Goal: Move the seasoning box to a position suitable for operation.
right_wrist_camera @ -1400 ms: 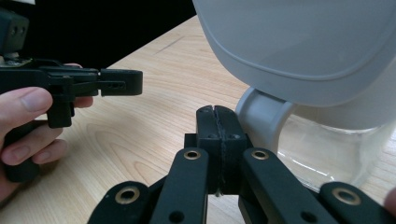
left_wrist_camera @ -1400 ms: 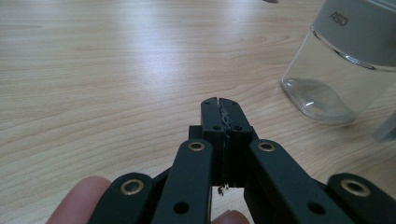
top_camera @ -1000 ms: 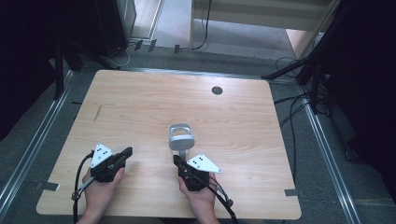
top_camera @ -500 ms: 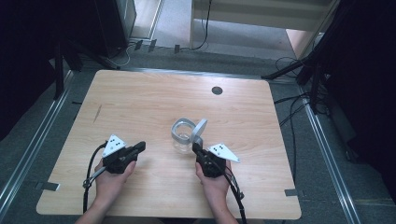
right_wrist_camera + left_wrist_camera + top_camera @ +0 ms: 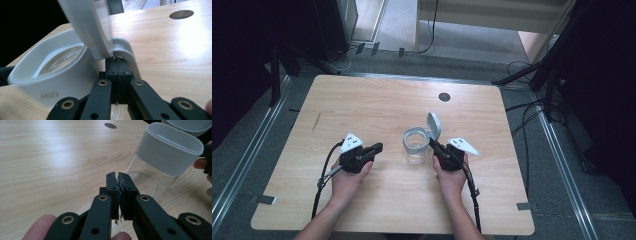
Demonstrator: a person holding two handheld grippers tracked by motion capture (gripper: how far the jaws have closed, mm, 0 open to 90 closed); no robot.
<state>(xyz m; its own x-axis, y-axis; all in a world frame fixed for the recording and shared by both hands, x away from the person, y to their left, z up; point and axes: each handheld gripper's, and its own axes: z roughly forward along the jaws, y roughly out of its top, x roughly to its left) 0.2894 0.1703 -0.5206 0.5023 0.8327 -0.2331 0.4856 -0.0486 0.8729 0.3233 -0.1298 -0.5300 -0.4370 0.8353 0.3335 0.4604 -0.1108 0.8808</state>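
While the jar (image 5: 414, 146) stands mid-frame, lid (image 5: 433, 125) flipped up, the right gripper (image 5: 435, 146), jaws pressed together, seemingly touches its hinge; the left gripper (image 5: 376, 148), also closed, sits apart.

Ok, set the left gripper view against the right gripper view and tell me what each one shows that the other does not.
Left gripper view: the left gripper, jaws shut on nothing, with the jar's clear glass body standing just beyond it. Right gripper view: the right gripper, jaws shut, tips at the loop handle beneath the raised lid, and a look into the jar's open mouth. Both: the grey collar, the wooden table and its round hole.
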